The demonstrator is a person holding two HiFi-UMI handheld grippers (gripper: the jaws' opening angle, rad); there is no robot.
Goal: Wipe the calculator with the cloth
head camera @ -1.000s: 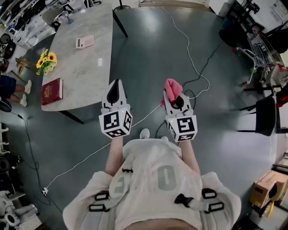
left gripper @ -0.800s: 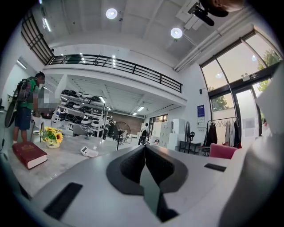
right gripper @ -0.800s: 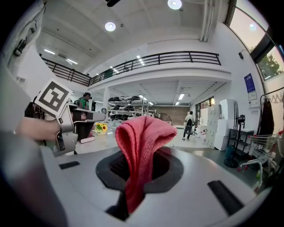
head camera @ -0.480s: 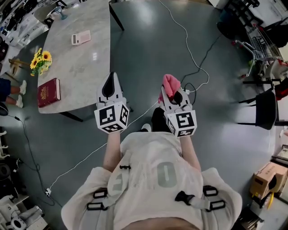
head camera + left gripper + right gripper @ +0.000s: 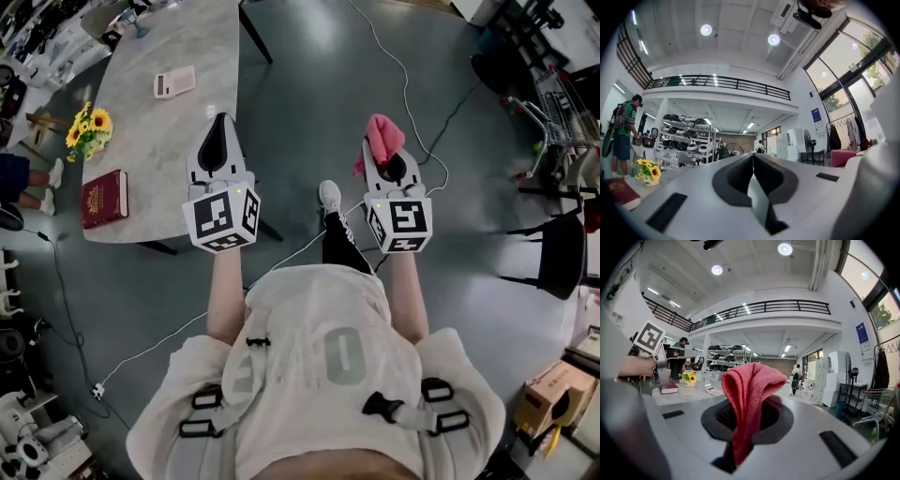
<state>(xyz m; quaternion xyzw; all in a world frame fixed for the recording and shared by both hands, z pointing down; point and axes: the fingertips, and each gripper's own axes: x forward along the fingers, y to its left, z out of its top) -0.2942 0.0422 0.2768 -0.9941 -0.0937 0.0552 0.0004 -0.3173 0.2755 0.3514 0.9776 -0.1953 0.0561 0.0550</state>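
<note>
The right tongs [image 5: 384, 155] clamp the pink cloth [image 5: 382, 136], bunched ready for wiping. The left tongs [image 5: 223, 124] are closed and empty. The calculator [image 5: 174, 82] lies on the surface [image 5: 159, 155], well ahead of the left tongs.

Pink, grey and marker black-on-white above a dark floor.
The rose-pink ribbed cloth [image 5: 749, 390] is one plain colour, and the pale pink slab calculator [image 5: 174, 82] is paler at one end. The left tool [image 5: 221, 127] and right tool [image 5: 384, 159] are light grey with black pads, and each cube is patterned with black squares on white. The veined grey stone table [image 5: 169, 141] is faintly mottled. The dark red hardback book [image 5: 103, 198] bears a gold emblem. The yellow sunflower bunch [image 5: 88, 130] has dark centres and green leaves. The glossy slate-grey floor [image 5: 309, 94] is plain.
</note>
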